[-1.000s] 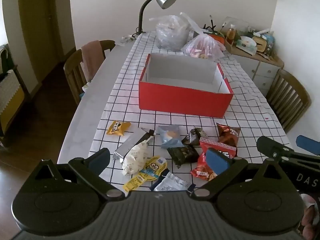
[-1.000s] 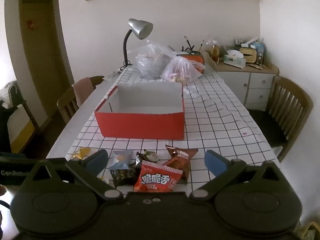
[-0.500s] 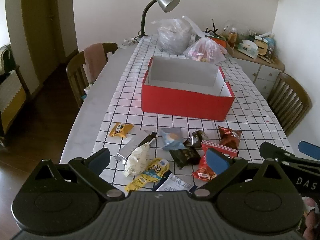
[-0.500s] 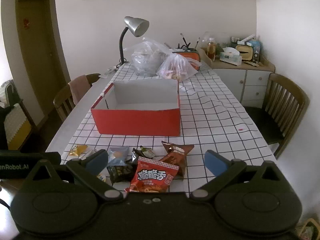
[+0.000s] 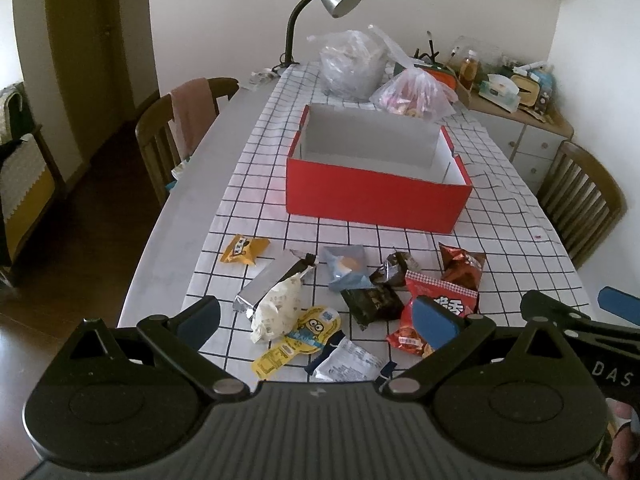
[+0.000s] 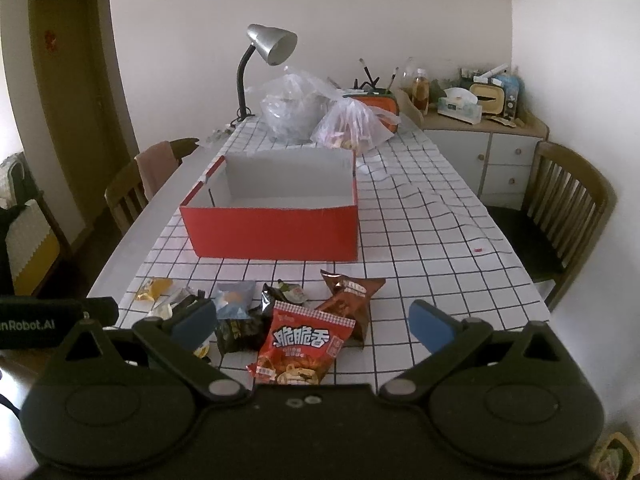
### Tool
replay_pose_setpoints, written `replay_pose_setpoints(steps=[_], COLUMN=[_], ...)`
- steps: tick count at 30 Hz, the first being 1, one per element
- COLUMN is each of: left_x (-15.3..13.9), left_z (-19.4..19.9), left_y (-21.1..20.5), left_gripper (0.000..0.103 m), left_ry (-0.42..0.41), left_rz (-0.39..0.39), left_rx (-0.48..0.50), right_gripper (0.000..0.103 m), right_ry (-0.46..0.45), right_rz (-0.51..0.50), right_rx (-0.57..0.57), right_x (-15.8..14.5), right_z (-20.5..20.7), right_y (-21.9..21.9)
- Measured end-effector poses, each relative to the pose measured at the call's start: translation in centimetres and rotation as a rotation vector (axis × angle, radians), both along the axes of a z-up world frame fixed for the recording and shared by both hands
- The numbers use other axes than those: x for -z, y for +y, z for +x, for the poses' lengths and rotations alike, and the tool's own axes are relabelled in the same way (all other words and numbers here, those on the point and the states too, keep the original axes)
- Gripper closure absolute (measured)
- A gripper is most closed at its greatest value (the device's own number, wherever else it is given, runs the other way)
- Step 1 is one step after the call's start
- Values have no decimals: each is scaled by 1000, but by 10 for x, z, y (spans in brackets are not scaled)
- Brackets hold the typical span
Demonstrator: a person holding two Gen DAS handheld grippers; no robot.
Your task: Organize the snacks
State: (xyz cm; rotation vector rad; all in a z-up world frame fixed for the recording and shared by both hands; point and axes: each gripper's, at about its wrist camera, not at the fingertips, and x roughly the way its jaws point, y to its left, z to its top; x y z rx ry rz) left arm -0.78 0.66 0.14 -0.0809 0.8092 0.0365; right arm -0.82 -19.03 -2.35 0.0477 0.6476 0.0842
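Snack packets [image 5: 360,292] lie between both wide-spread, unladen grippers [image 5: 316,316] [image 6: 312,324]

Spread right gripper [image 6: 314,322] above red snack bag [image 6: 301,344].

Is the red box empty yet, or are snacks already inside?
Looks empty: the red box shows only bare white walls; its floor near the front wall is hidden.

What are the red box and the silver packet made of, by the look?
Red box: likely cardboard, with matte red outer walls, a plain pale inside and thin, straight walls with flap seams at the corners.
Silver packet: probably metallised foil film; shiny, creased, with a crimped end.
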Motion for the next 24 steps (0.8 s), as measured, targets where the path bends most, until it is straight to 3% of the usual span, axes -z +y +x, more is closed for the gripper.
replay_pose_setpoints(steps=[24], left_x=[1], left_z=[0], left_y=[5], left_gripper=[0], left_ry=[-1], left_rz=[-10], left_rx=[-1], right_gripper=[0], right_ry=[3], right_rz=[-9], right_rx=[-11], right_x=[-1], right_z=[0], right_y=[7])
